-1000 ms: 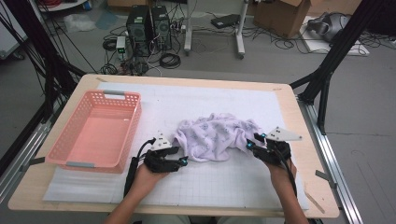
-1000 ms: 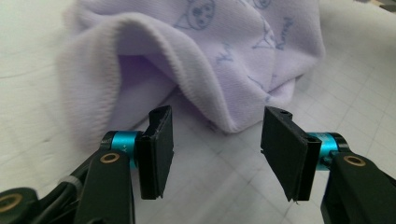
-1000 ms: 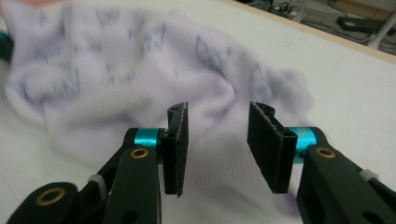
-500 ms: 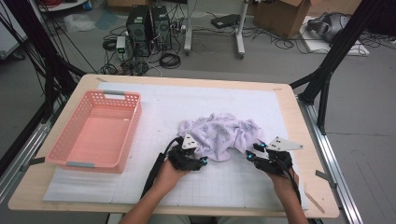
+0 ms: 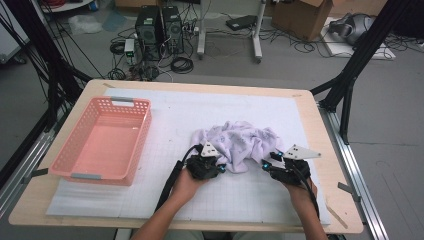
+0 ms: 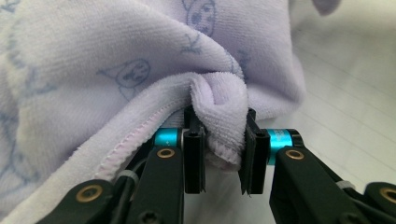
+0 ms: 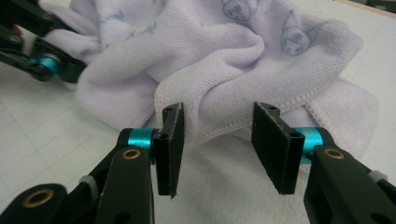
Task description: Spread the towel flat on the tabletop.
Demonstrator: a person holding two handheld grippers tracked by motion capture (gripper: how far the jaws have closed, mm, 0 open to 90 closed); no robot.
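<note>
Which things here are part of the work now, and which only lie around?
Part of the work: purple towel; left gripper, jaws pinching a fold of it; right gripper, jaws open at its edge.
Lying around: pink basket; cardboard box.

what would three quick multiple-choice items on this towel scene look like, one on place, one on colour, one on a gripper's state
1. Where does the basket sit relative to the towel?
A. on the table's left side, apart from it
B. on top of it
C. to its right

2. What colour is the towel?
A. green
B. pale lilac with small printed figures
C. plain red

3. How does the left gripper stand?
A. wide open above the basket
B. closed on a fold of the towel's edge
C. holding a cable

Answers:
1. A, the high view shows the pink basket left of the towel with bare mat between them.
2. B, both gripper views show lilac pile with little drawn figures.
3. B, the left gripper view shows a towel fold pinched between its pads; the right gripper is open before the hem.
</note>
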